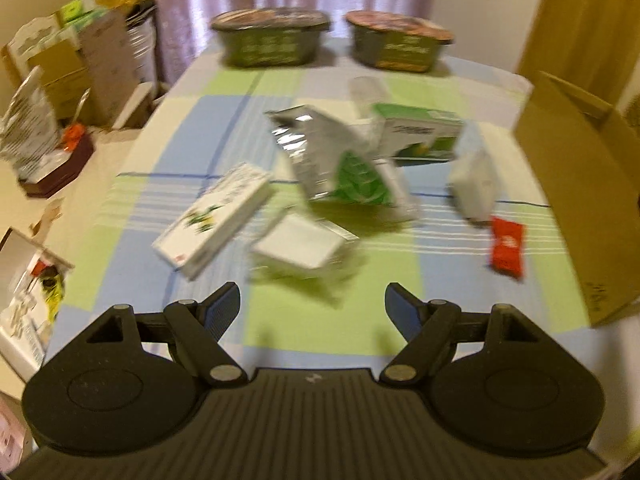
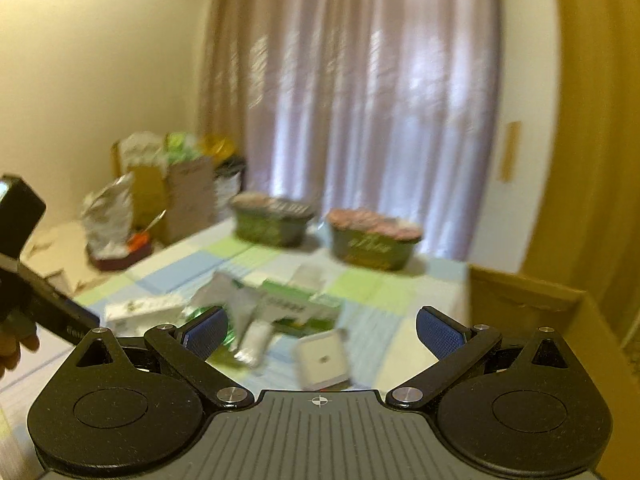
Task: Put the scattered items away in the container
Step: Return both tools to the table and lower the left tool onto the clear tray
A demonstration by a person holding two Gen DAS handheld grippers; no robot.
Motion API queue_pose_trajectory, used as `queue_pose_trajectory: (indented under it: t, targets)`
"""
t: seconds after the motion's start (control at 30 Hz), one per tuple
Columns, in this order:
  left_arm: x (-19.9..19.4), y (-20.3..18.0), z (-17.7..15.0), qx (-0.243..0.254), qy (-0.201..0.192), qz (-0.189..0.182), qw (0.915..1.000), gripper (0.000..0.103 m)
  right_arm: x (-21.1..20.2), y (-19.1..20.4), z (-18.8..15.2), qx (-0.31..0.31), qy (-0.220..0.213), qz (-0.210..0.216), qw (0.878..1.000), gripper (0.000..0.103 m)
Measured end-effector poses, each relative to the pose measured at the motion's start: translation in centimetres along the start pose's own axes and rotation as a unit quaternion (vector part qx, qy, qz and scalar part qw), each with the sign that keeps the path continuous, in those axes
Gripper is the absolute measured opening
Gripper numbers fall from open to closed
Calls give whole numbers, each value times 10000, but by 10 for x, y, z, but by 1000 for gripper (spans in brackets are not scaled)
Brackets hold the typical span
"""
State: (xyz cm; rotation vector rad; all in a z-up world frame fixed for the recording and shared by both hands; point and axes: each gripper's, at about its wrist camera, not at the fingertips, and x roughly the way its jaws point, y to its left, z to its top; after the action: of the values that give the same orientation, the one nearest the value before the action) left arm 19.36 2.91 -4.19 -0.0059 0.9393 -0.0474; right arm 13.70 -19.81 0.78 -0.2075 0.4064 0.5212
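Scattered items lie on a checked tablecloth (image 1: 192, 148): a white-green box (image 1: 212, 220), a flat white packet (image 1: 298, 246), a silver-green pouch (image 1: 336, 160), a green carton (image 1: 420, 134), a white packet (image 1: 474, 182) and a red sachet (image 1: 507, 246). An open cardboard box (image 1: 580, 200) stands at the right edge. My left gripper (image 1: 312, 308) hovers open over the table's near side, nothing between its fingers. My right gripper (image 2: 322, 332) is open too, held higher, above the pouch (image 2: 228, 300), the green carton (image 2: 300, 304) and a white packet (image 2: 322, 360). The cardboard box (image 2: 528, 300) is on its right.
Two dark green lidded bowls (image 1: 272, 38) (image 1: 398, 42) stand at the table's far edge before a curtain. Boxes and bags (image 1: 72, 60) crowd the floor to the left. A hand (image 2: 12, 344) with the other gripper's body shows at the left of the right wrist view.
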Motion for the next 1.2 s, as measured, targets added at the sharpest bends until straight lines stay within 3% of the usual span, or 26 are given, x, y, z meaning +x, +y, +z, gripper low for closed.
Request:
queue_pose_trajectory:
  t: [0.2,0.47,0.63,0.77,1.03,1.2]
  targets:
    - [12,22,-7,145,-29,58,9999,76,48,18,-11,-150,487,303,9982,103]
    - [39,3,0,1176,-212,-488,9916,76,73,21,-22,-24,1183,330,9924,103]
    - [58,-7,13,1607,-386,-297,9858,81,77,19,-27,109,1335,213,9908,103]
    - [72,-5,27,1588,-339,-425,9858,82,79,16,-33,216,1464,175,9888,103]
    - [94,4,32,1326,111,-548,9896,86,99,3,-45,447,1790,40,9828,103]
    - [96,1,36,1165,246,-714,9903,71,110,-1,-47,494,1954,-90,9794,103]
